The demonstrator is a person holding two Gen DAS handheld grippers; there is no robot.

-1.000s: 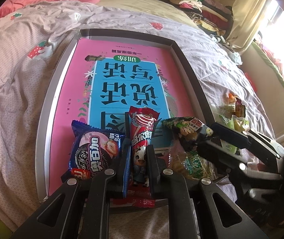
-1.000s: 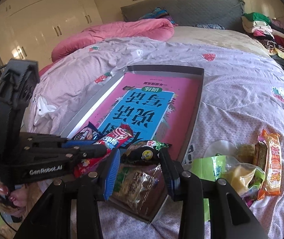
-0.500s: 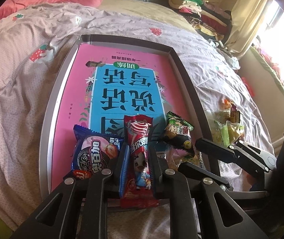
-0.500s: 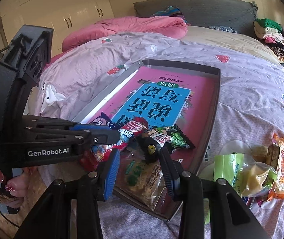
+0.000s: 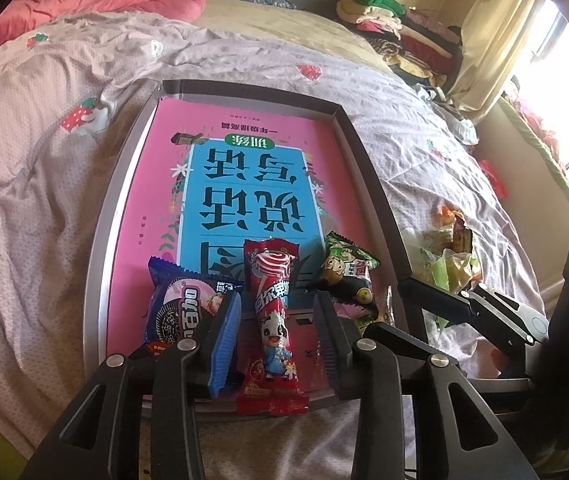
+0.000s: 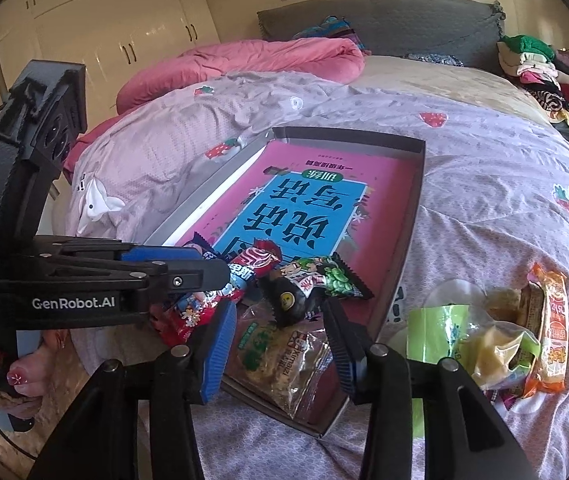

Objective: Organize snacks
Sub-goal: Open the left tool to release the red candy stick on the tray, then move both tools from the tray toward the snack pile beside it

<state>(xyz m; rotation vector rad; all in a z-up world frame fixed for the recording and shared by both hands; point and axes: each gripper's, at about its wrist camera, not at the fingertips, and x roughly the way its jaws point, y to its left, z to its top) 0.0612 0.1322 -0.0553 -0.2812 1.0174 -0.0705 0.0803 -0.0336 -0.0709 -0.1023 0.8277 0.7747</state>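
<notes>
A grey tray (image 5: pixel 368 168) with a pink and blue book in it lies on the bed. A red candy stick pack (image 5: pixel 272 328) lies at the tray's near edge between the open fingers of my left gripper (image 5: pixel 278 320). A blue cookie pack (image 5: pixel 180 308) lies to its left and a green-black snack pack (image 5: pixel 348 276) to its right. My right gripper (image 6: pixel 280 316) is open over a clear noodle pack (image 6: pixel 280 360) at the tray's near corner, with the green-black pack (image 6: pixel 316 284) just ahead.
A heap of loose snacks with a green bag (image 6: pixel 484 332) and an orange pack (image 6: pixel 552 320) lies on the quilt right of the tray. A pink duvet (image 6: pixel 252 64) and piled clothes (image 6: pixel 544 68) are at the bed's far end.
My left gripper has opened and let go of the red candy stick pack, which now lies in the tray. Both grippers have drawn back slightly.
</notes>
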